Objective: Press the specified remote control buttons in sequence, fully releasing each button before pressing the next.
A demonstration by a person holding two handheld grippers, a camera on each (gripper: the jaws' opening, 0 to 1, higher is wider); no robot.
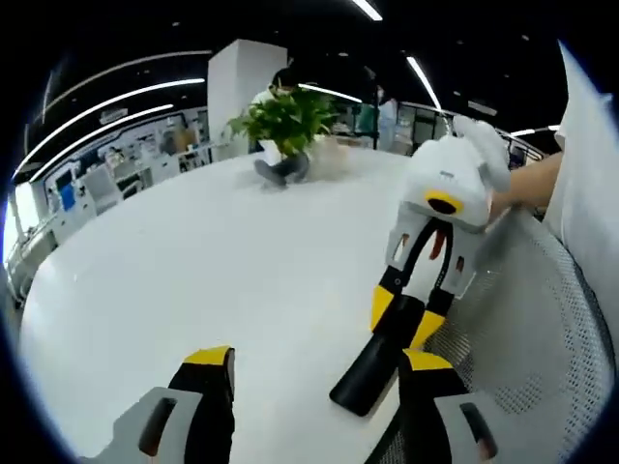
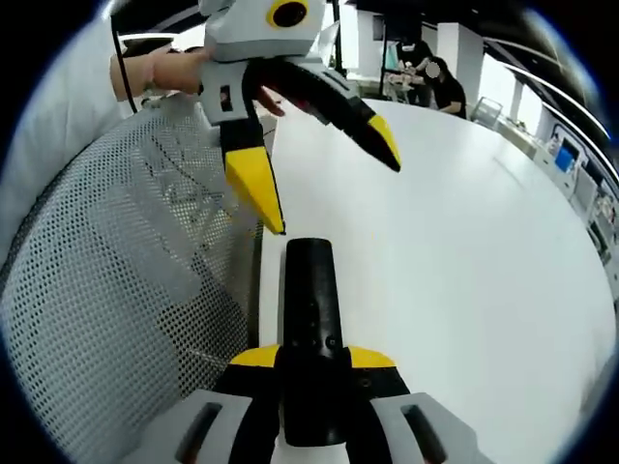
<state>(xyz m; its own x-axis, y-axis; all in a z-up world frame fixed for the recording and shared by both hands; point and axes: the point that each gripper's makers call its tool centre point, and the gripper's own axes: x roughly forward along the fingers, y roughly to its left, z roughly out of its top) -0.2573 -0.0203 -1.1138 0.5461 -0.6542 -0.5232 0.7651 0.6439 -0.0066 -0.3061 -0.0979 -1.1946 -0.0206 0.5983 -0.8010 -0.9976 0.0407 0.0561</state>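
A wide white surface (image 1: 193, 271) lies open ahead and to the left. A potted plant (image 1: 287, 126) stands at its far edge. A mesh chair back (image 2: 116, 280) crowds the near edge, beside the remote (image 2: 311, 319) and the left tool (image 2: 324, 159).

White gripper bodies (image 2: 261, 29), black jaws with yellow tips
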